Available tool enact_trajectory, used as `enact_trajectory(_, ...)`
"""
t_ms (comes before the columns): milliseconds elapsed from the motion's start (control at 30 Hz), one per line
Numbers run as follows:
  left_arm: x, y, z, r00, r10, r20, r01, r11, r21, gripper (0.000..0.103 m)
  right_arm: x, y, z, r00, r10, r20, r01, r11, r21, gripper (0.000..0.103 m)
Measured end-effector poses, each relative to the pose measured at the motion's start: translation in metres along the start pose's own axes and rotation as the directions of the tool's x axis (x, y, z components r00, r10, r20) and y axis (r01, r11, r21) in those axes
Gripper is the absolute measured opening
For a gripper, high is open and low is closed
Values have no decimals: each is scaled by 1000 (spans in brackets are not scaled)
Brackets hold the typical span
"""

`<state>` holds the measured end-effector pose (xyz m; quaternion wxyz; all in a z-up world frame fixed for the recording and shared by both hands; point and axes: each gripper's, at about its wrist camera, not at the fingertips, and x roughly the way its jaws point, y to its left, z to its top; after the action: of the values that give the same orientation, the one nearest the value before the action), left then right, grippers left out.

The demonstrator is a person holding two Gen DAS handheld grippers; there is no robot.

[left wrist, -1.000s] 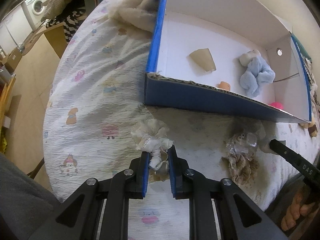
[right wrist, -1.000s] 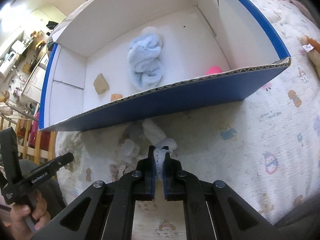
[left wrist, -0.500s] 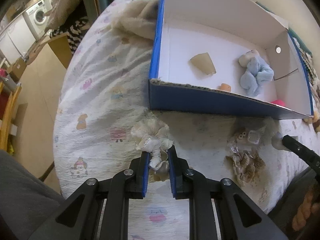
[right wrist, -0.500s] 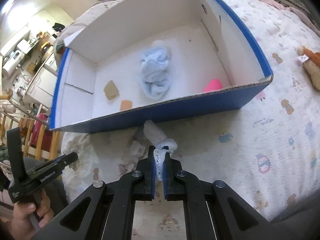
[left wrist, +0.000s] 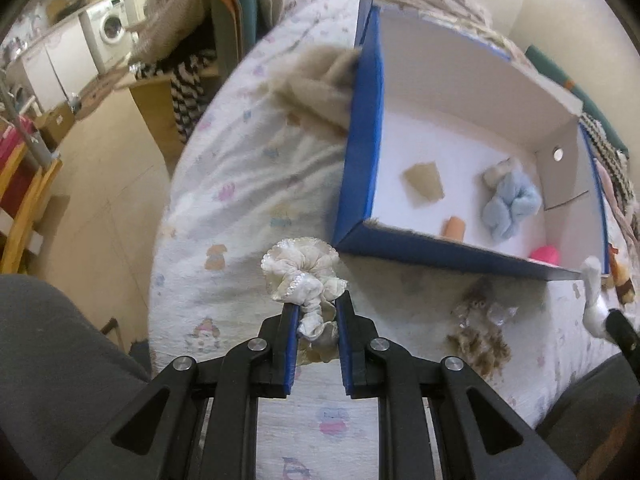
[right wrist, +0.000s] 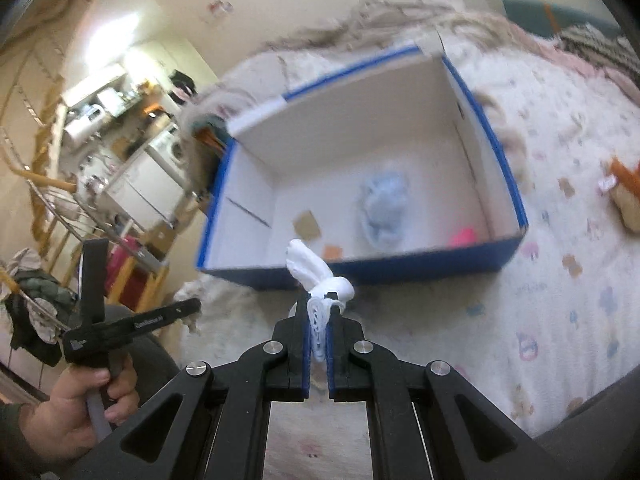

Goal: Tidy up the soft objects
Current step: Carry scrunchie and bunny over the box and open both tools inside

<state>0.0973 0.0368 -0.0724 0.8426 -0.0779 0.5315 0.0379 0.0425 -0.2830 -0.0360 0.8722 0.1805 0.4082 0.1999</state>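
Observation:
My left gripper [left wrist: 317,312] is shut on a cream lace scrunchie [left wrist: 301,272] and holds it up, short of the blue box's near left corner. My right gripper [right wrist: 319,320] is shut on a white soft piece [right wrist: 310,270], raised in front of the box's near wall; that piece also shows at the right edge of the left wrist view [left wrist: 592,292]. The blue box [left wrist: 362,160] with a white inside holds a light blue fluffy item [left wrist: 510,204], a tan piece [left wrist: 424,184], a small orange piece [left wrist: 454,227] and a pink item [left wrist: 545,254].
A brown fuzzy item with clear plastic [left wrist: 478,332] lies on the printed bedspread [left wrist: 240,184] in front of the box. A beige fluffy bundle [left wrist: 316,92] leans on the box's left wall. An orange and tan toy [right wrist: 624,192] lies right of the box. The bed's edge drops off at left.
Both grippers have lifted with their items off the bedspread and pulled back from the box. The white piece now hangs free of the brown fuzzy item.

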Motion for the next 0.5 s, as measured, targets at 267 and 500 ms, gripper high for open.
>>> enact_trajectory(267, -45, -6, 11, 984, 21, 179, -22, 1000, 4, 16, -8, 1, 24, 997, -33, 65, 34, 999, -17, 7)
enact_trajectory(500, -57, -23, 45, 976, -10, 218, 3, 999, 32, 16, 1, -2, 52, 993, -61, 102, 68, 996, -64, 7)
